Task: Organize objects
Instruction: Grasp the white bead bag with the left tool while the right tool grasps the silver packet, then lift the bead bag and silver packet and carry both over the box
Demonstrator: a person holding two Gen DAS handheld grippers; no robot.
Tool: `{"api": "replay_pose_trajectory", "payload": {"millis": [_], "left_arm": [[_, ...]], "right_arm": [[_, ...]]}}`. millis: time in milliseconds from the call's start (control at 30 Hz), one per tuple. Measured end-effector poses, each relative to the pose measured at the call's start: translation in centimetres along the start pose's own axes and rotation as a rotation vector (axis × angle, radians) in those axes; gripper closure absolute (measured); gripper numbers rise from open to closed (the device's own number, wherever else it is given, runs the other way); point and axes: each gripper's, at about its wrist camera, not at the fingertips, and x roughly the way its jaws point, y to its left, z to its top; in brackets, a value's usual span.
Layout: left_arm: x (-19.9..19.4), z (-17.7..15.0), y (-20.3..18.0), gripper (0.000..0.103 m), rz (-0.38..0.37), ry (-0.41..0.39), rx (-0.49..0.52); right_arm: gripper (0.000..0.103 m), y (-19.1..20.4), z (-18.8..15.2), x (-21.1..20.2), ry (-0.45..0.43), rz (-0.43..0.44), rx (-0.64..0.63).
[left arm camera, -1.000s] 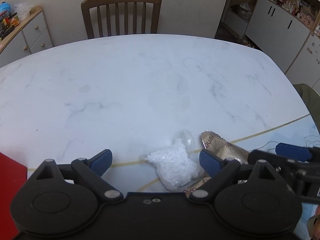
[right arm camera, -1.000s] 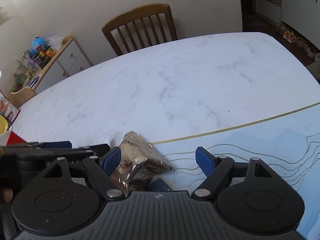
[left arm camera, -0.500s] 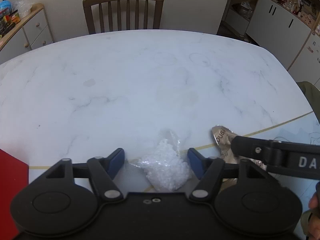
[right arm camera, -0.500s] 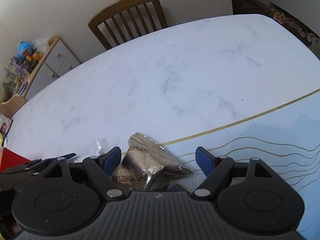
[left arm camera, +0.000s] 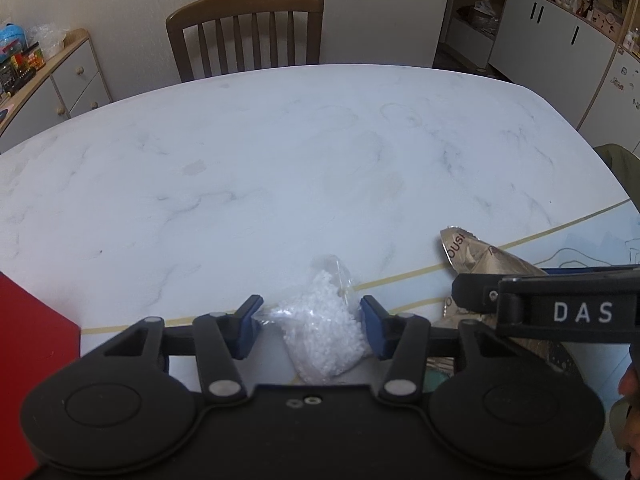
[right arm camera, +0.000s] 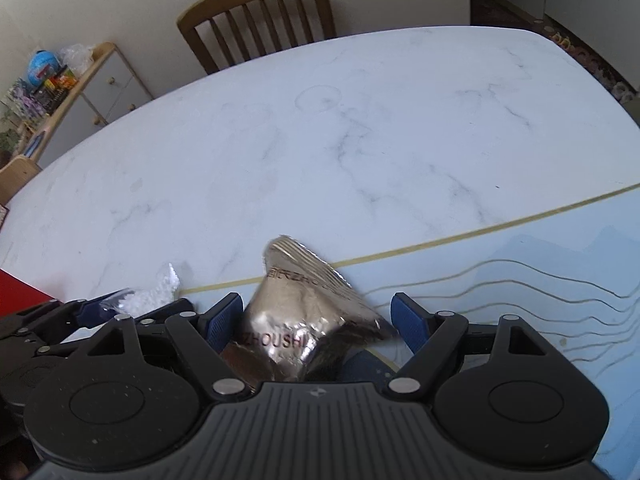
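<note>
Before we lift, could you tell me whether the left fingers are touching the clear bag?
Cannot tell. The left wrist view shows the fingers flanking the bag, contact unclear.

Both views sit low and close over the near edge of the tabletop (left arm camera: 280, 152), each looking forward along its own tool toward the chair (left arm camera: 246, 32) at the far side. The left view looks straight across; the right view, just beside it, angles slightly leftward. They share the tabletop, the chair, the clear bag (left arm camera: 320, 336), the foil pouch (right arm camera: 304, 320) and the cabinet (right arm camera: 100, 92).
</note>
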Motion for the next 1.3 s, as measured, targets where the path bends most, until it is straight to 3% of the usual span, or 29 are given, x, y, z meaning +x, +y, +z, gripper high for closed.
{"api": "replay_pose_trajectory", "payload": {"millis": [167, 400, 567, 1300], "left_arm": [[-0.4, -0.2, 0.2, 0.065, -0.019, -0.002, 0.003], [-0.7, -0.3, 0.6, 0.068, -0.014, 0.005, -0.020], [-1.1, -0.4, 0.8, 0.068, -0.012, 0.001, -0.023], [-8.3, -0.8, 0.7, 0.069, -0.068, -0.077, -0.040]], "right_arm": [[0.023, 0.1, -0.4, -0.1, -0.004, -0.003, -0.014], [0.043, 0.0, -0.5, -0.6, -0.007, 0.038, -0.024], [0.048, -0.1, -0.6, -1.2, -0.016, 0.051, -0.016], [0.049, -0.1, -1.1, -8.8, -0.117, 0.129, -0.012]]}}
